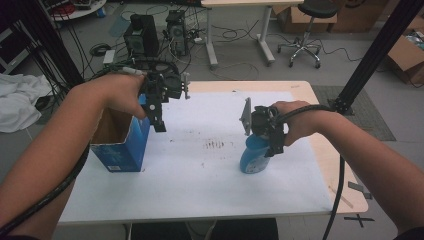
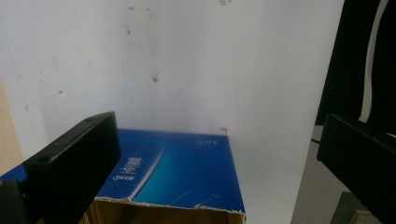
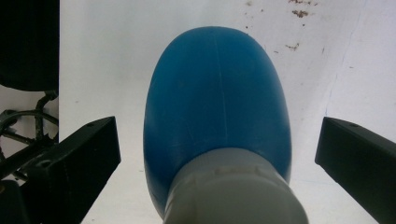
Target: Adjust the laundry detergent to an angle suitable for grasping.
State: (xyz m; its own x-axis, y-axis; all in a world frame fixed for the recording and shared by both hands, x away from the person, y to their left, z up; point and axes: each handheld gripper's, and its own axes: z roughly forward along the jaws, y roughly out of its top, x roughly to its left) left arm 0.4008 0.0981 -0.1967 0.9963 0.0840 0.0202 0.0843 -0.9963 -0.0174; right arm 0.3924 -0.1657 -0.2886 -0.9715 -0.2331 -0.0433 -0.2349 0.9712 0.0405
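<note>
In the high view, the left gripper was held above an open blue box at the table's left; a blue bottle stood right of centre under the right gripper. In the left gripper view, the jaws were spread over the box's rim. In the right gripper view, the jaws were parted, flanking the bottle's white cap untouched.

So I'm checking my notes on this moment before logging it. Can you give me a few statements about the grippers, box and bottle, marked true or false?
1. The right gripper is open, its jaws either side of the blue bottle. True.
2. The bottle lies on its side. False: it stands upright on the white table.
3. The left gripper is above the blue box. True.
4. The box is closed. False: its top is open.
</note>
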